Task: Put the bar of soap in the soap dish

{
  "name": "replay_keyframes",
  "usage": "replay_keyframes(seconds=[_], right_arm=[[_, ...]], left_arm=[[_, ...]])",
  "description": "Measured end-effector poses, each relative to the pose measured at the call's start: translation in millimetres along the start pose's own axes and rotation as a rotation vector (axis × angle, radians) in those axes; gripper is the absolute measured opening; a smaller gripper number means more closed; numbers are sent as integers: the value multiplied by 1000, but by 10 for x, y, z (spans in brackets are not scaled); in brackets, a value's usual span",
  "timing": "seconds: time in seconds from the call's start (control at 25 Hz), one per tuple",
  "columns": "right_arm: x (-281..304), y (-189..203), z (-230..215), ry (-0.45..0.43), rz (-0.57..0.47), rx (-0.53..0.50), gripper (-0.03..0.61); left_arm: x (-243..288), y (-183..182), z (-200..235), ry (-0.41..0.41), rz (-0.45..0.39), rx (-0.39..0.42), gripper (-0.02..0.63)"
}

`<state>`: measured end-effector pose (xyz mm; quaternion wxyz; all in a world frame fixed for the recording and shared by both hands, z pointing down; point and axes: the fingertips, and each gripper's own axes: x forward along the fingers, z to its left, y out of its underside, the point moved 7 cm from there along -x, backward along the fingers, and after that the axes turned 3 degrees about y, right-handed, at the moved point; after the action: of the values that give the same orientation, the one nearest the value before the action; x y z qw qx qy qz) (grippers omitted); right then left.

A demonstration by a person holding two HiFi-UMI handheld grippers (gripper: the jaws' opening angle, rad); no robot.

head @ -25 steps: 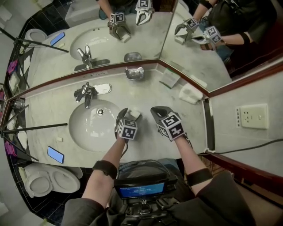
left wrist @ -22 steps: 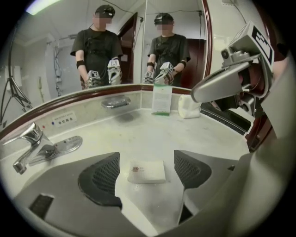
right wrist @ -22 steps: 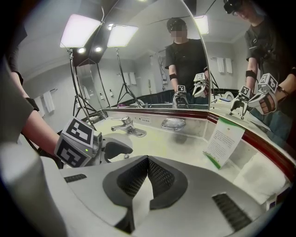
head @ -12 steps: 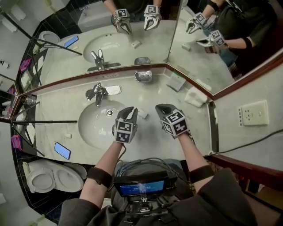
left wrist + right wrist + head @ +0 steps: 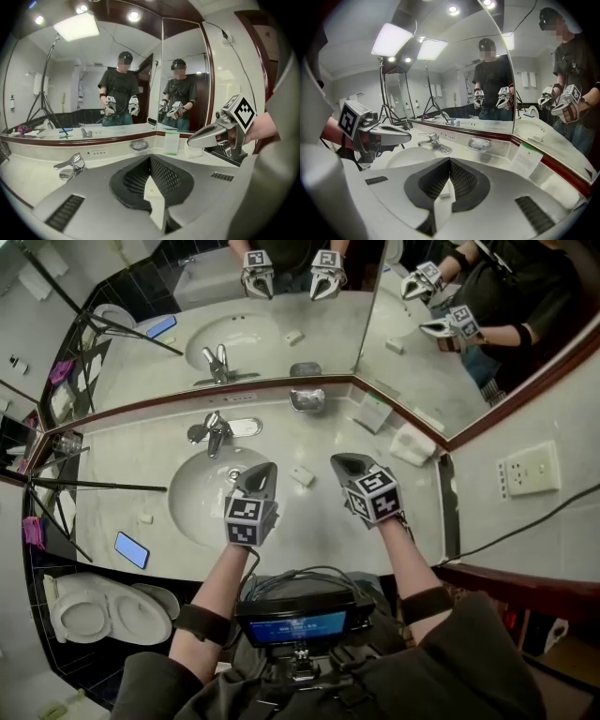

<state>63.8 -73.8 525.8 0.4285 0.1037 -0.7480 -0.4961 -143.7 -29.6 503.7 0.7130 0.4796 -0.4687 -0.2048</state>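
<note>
– pale bathroom counter under angled mirrors. how do the tools stand?
– left gripper has its jaws pressed together with nothing between them; they have just been closing. it hangs over the right edge of the sink. right gripper is closed too and empty, raised over the counter.
– and the soap?
– bar of soap lies on the counter between the two grippers, touching neither. soap dish sits well behind it at the mirror's foot, right of the faucet.
</note>
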Motion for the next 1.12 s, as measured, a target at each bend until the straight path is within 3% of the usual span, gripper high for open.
replay_keyframes(seconds=[0.32, 0.76, 1.04, 1.12], right_arm=[[-214, 114, 46, 15, -31, 37, 20], [-262, 196, 68, 18, -28, 37, 20], [7, 282, 103, 20, 88, -123, 23], [133, 287, 184, -10, 140, -170, 73]], left_arm=[[-229, -35, -61, 7, -49, -7, 0], [-254, 20, -141, 2, -52, 13, 2], [-171, 75, -120, -4, -38, 17, 2], [-158, 106, -95, -8, -32, 7, 2]])
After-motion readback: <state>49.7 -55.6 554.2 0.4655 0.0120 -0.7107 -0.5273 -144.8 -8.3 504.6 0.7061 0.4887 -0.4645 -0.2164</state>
